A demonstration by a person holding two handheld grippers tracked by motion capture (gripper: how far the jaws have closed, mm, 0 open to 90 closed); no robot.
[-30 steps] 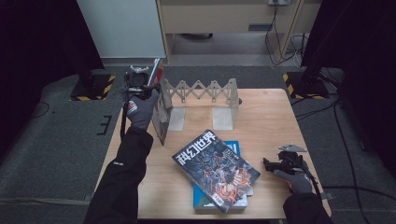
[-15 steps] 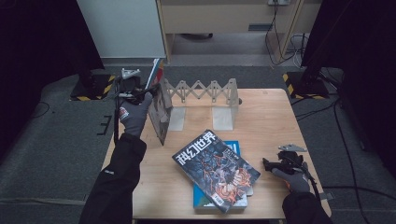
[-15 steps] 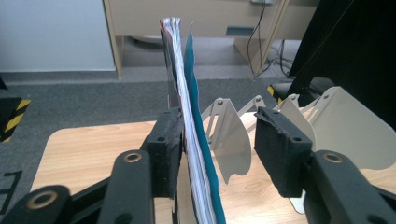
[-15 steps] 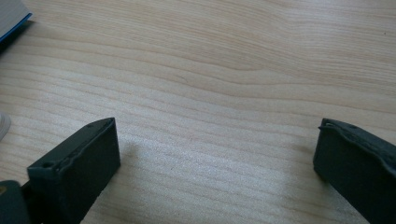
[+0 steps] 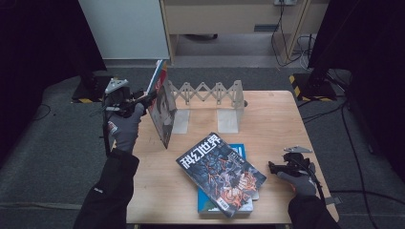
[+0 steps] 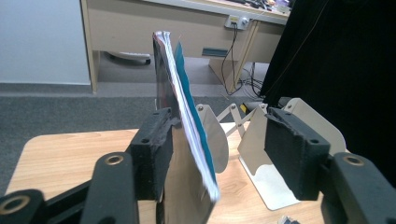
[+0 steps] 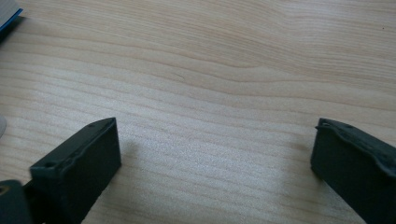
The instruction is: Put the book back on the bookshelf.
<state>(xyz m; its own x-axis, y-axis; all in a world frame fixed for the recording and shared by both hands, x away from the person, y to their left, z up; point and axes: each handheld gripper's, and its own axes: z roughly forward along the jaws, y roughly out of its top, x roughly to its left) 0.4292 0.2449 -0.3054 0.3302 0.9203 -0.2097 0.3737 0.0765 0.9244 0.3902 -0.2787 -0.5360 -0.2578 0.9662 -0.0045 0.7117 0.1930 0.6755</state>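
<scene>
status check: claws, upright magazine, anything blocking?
Left claw has just been opening, upright magazine between its jaws, one pad touching. Right claw open over bare table. Magazine leans at expanding rack; nothing blocking.

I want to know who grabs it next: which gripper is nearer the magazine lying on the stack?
Right. The right gripper rests on the table just right of the magazine, jaws open. The left gripper is at the far left corner, open around the upright book in the rack.
</scene>
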